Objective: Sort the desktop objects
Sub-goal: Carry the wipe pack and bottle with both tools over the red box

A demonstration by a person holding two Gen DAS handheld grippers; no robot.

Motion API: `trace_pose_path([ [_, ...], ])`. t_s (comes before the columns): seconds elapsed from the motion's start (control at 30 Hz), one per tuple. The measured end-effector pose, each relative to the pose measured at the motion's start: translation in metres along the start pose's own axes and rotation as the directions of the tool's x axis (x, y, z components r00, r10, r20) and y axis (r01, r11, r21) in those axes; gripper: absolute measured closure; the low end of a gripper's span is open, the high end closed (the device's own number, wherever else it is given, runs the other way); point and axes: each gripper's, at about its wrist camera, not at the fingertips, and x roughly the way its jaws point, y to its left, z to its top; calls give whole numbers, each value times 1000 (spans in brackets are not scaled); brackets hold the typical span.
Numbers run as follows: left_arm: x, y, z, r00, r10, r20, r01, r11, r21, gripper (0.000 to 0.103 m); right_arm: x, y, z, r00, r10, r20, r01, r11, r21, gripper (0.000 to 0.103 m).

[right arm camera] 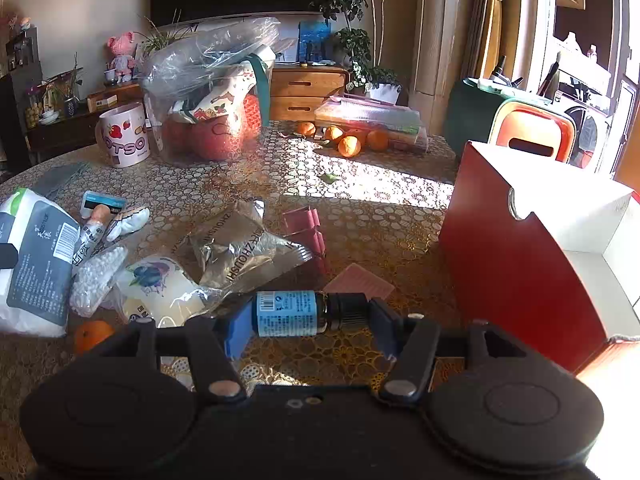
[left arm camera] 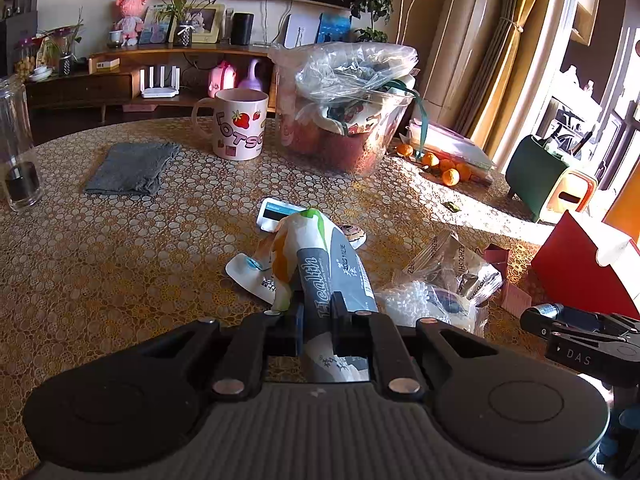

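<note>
The tablecloth (left arm camera: 120, 248) is gold with white pebble rings. At ten o'clock lies a grey cloth (left arm camera: 132, 168); at twelve, a cream mug (left arm camera: 240, 128) with red strawberries. The bottle (right arm camera: 296, 314) wears a pale blue label beside the red box (right arm camera: 516, 276).

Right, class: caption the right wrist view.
Right gripper holds a small blue-labelled bottle sideways beside a red box.

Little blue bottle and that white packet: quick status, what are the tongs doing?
Left tongs shut on white packet. Right tongs shut on blue bottle, held sideways. Red box close right; wrappers scattered ahead.
</note>
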Motion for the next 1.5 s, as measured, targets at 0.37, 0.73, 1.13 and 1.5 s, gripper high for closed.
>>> trace_pose_path([
  [0.37, -40, -15, -1, 999, -34, 38, 34, 999, 4, 91, -56, -8, 1, 998, 53, 34, -53, 999, 10, 43],
  [0.73, -76, -44, -8, 993, -107, 55, 104, 993, 55, 91, -109, -19, 2, 991, 108, 80, -111, 993, 36, 43],
  [1.13, -94, -78, -9, 980, -198, 38, 194, 977, 89, 91, -150, -52, 14, 985, 94, 144, -103, 993, 51, 43],
  [1.5, -94, -128, -1, 965, -261, 26, 252, 951, 179, 91, -162, -99, 17, 985, 40, 167, -54, 995, 79, 43],
])
